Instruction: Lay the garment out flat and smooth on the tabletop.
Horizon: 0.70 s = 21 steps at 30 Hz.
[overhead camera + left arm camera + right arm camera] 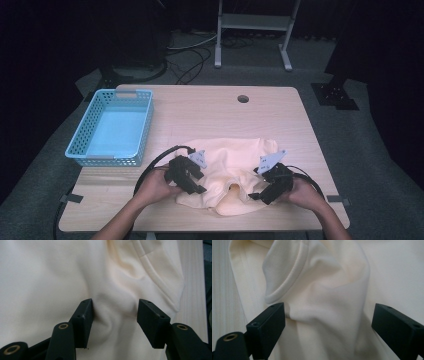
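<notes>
While both grippers' fingers gape, cream garment [227, 172] lies rumpled between.

The high view looks down on the table [210, 107]; both gripper views sit close over the cream garment [235, 160].

Nothing readable anywhere here, honestly: no labels, brand names, numbers or signs that I can make out on anything in these views.

Table lit evenly from above; surroundings dark; close views soft, slightly blurred near the bottom.
</notes>
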Each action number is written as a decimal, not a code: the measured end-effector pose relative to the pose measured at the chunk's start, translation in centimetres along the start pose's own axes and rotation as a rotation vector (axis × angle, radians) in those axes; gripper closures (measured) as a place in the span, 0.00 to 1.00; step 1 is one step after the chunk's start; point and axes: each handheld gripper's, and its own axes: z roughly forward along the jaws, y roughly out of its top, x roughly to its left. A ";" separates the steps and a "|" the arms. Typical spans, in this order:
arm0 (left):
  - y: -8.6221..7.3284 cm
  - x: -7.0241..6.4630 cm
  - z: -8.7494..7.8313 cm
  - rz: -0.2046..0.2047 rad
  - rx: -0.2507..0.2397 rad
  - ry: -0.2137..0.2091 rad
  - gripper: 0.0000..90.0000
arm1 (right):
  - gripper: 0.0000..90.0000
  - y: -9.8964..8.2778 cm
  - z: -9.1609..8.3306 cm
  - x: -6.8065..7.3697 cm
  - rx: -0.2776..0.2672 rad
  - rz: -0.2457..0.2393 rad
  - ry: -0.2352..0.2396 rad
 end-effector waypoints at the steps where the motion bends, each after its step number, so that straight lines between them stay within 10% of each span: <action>1: 0.0 0.1 0.2 -0.001 0.006 0.001 0.51 | 0.12 0.0 0.3 0.1 0.006 -0.002 0.004; 10: -0.2 3.2 0.3 -0.026 0.060 0.055 0.51 | 0.12 0.4 1.3 -1.3 -0.007 0.016 -0.001; 21: -0.3 6.1 0.2 -0.069 0.017 0.043 0.49 | 0.12 1.1 2.0 -4.2 -0.026 0.028 -0.017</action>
